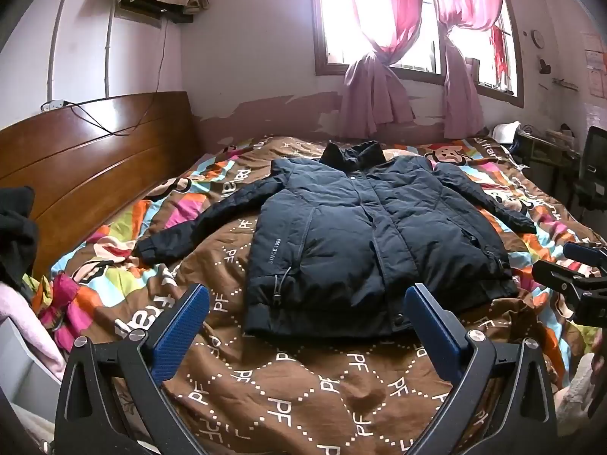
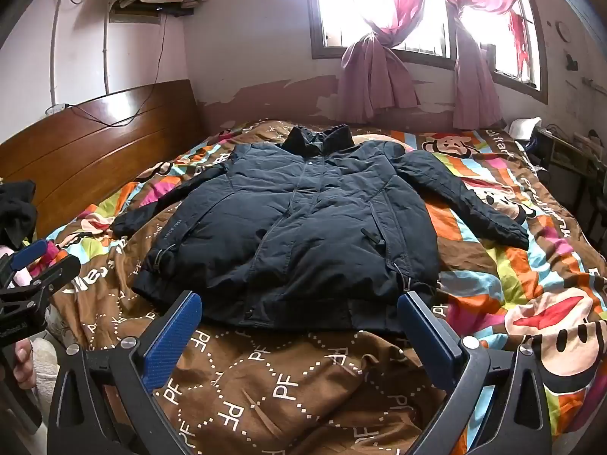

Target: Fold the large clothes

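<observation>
From the left wrist camera, a dark padded jacket (image 1: 364, 235) lies spread front-up on a bed covered with a brown and striped quilt (image 1: 288, 390). Its collar is at the far end, near the wall under the window (image 1: 398, 19); its hem is at the near end, and both sleeves reach out to left and right. The left gripper (image 1: 307, 303) hovers above the quilt just short of the hem, its blue-padded jaws spread as wide as they go, with nothing between them. At the right edge the right gripper (image 1: 569, 273) shows, apart from the jacket. A wooden headboard (image 1: 91, 163) stands at the left.

From the right wrist camera, the jacket (image 2: 303, 223) lies in the middle of the quilt (image 2: 288, 386), hem nearest. The right gripper (image 2: 299, 311) is fully open and empty, its fingers framing the hem without touching it. At the left edge the left gripper (image 2: 26, 273) appears, a hand (image 2: 22, 364) below it.
</observation>
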A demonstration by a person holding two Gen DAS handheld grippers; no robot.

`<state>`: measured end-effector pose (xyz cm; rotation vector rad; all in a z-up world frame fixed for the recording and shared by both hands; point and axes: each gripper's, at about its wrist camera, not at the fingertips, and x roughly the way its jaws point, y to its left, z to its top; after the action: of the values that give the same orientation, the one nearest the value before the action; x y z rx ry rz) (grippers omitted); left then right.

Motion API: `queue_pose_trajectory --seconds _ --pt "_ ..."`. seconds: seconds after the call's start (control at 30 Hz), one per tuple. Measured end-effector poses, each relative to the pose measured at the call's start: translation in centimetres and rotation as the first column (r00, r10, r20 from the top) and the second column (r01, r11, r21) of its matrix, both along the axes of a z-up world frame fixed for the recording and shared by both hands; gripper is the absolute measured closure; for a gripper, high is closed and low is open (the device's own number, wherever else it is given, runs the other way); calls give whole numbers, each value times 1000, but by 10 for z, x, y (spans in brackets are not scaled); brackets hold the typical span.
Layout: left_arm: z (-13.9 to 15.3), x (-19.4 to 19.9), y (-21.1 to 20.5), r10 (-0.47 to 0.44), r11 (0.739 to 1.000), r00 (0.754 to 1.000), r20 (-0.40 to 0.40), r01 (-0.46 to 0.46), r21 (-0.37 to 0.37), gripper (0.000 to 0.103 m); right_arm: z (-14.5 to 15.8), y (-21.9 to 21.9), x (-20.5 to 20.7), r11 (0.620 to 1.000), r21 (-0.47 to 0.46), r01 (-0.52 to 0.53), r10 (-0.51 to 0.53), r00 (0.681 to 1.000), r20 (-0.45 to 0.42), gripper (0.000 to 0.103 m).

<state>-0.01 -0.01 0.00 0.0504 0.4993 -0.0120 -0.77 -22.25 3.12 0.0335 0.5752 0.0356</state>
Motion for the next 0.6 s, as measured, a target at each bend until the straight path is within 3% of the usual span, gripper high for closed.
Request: queue_pose_trajectory --seconds 0.6 --pt "0 0 0 0 1000 1000 -1 0 4 2 0 0 0 1000 -2 0 0 1000 0 0"
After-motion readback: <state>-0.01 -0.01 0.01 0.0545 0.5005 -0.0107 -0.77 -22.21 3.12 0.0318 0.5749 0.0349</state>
